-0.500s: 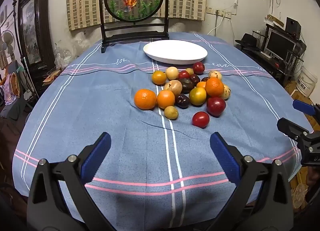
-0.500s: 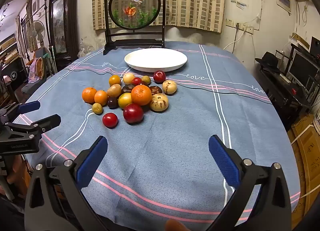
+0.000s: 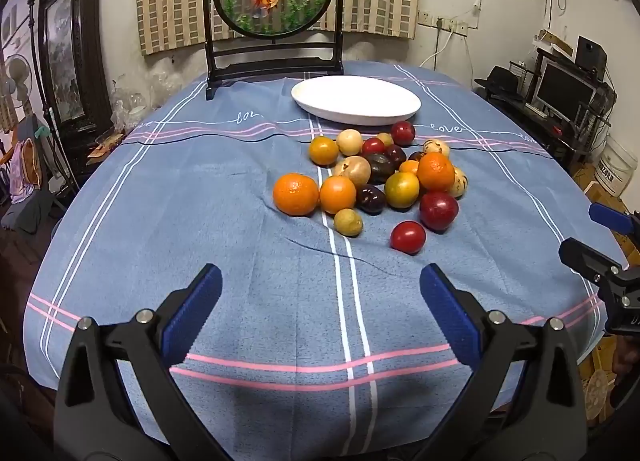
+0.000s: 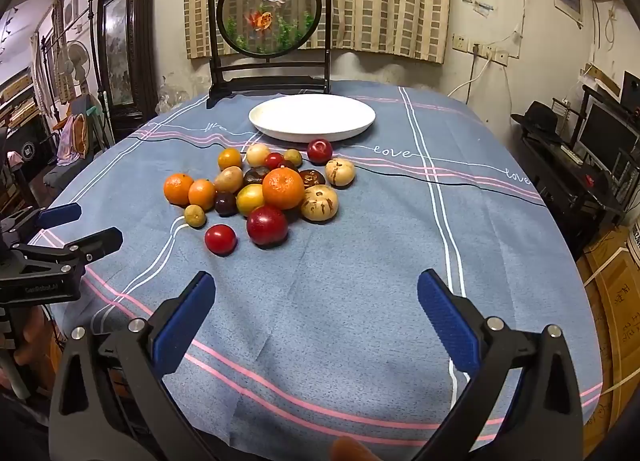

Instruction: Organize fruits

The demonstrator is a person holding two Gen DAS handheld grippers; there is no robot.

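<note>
The left gripper (image 3: 320, 293) hangs over the near side of the blue tablecloth (image 3: 200, 221), jaws spread wide and empty. Just in front of the white plate (image 3: 356, 99), the heap of fruits (image 3: 380, 181) lies on the cloth, a small red one (image 3: 408, 237) nearest. The right gripper (image 4: 316, 297) gapes empty too, well short of the plate.

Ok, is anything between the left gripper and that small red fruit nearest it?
Nothing visible. Only bare tablecloth lies between the open left gripper and the small red fruit, which sits at the pile's near edge.
</note>
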